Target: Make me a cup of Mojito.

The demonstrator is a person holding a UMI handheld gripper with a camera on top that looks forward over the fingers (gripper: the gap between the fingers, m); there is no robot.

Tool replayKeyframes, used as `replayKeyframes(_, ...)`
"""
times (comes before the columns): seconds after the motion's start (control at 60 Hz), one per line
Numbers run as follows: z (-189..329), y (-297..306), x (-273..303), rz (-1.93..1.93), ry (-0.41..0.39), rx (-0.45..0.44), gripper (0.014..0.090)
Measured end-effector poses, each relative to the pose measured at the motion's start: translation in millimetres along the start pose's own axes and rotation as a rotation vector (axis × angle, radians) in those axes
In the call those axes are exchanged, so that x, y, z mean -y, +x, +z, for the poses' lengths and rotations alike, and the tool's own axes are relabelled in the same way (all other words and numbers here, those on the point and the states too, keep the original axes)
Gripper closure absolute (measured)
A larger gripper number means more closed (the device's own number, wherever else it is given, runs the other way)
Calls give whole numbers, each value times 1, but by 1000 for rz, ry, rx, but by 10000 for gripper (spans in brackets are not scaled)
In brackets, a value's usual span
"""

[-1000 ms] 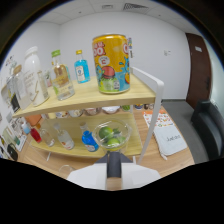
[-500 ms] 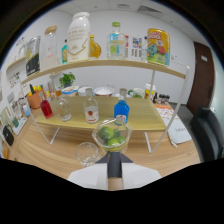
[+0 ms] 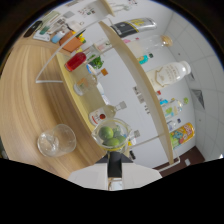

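Limes fill the glass bowl [image 3: 112,135] your claw [image 3: 114,169] clamps by its near rim, above the counter [image 3: 25,100]; it's fragile, slippery, top-heavy, so grip squarely.

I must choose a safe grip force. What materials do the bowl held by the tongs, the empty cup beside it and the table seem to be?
Bowl: clear glass or plastic; the limes show through its wall.
Empty cup: clear and glossy too, likely glass.
Table: light wood or laminate with visible grain.
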Motion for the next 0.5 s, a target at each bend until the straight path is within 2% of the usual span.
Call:
replayKeyframes(0.25, 8, 0, 5, -421, 72, -67, 891)
replayKeyframes(0.5, 6, -9, 11, -508, 115, -71, 889)
